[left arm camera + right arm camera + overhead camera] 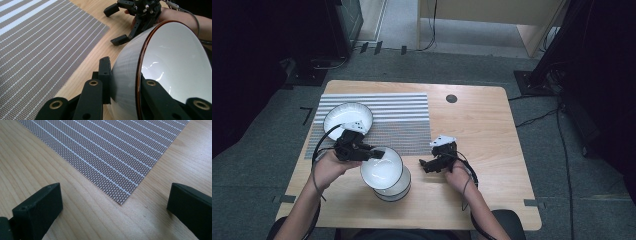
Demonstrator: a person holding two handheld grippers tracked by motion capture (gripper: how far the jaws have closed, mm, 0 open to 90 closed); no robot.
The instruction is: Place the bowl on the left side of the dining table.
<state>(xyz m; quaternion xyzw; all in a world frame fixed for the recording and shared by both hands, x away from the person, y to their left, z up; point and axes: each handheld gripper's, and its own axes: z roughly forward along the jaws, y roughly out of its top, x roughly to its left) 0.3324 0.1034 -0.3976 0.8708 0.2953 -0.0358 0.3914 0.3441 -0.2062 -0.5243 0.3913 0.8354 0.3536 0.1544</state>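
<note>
My left gripper [378, 154] is shut on the rim of a white bowl [382, 167] with a brown edge, holding it tilted just above a stack of similar bowls [398, 192] near the table's front. In the left gripper view the jaws pinch the bowl [165, 65] wall, one inside and one outside. A third white bowl [348, 116] rests on the striped placemat [402, 120] at the left. My right gripper [428, 165] hovers open over bare wood to the right of the stack; its jaws stand wide apart near the placemat [105, 150] corner. The right gripper [117, 25] also appears beyond the bowl.
The wooden table [482, 130] has a round dark grommet [451, 98] at its back. Dark equipment and cables lie on the floor around the table. Bare wood stretches to the right of my right gripper.
</note>
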